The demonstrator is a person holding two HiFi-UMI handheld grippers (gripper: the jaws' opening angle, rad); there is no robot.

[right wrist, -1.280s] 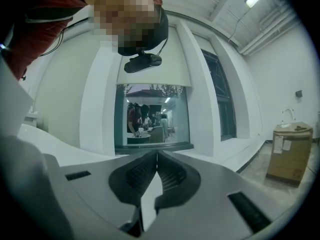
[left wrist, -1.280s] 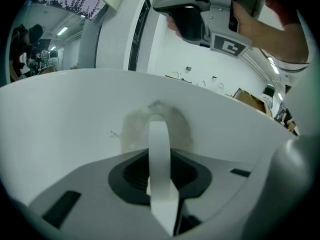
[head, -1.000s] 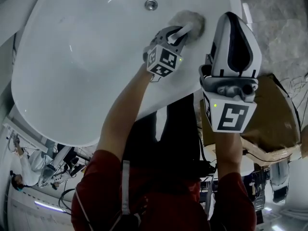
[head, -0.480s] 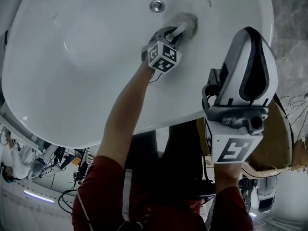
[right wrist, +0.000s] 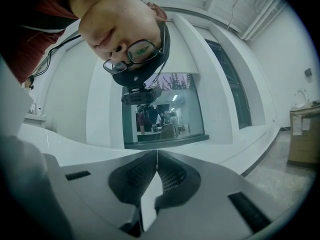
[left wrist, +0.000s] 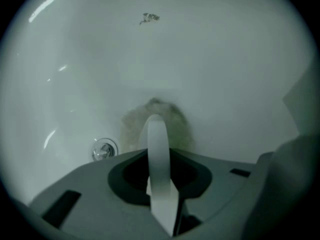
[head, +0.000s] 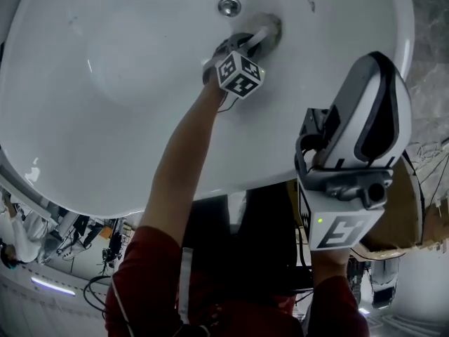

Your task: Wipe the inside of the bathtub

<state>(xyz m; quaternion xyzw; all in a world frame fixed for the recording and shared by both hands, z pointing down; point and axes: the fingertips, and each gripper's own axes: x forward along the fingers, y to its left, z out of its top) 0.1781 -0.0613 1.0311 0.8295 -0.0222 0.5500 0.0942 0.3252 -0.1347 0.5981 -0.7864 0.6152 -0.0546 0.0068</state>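
— Reaching into the white bathtub [head: 126,83], your left gripper [head: 251,42] sits at upper centre of the head view. Its jaws are clamped on the white handle [left wrist: 156,134] of a fuzzy grey pad [head: 270,28].

— That pad lies against the tub's inner wall, just beside the metal drain [head: 229,6]. A small dark mark [left wrist: 149,18] shows near the top of your left gripper view.

— Your right gripper [head: 382,56] stands at the frame's right, by the tub's rim, well apart from the pad.

— In your right gripper view, its jaws are pressed together with nothing between them.
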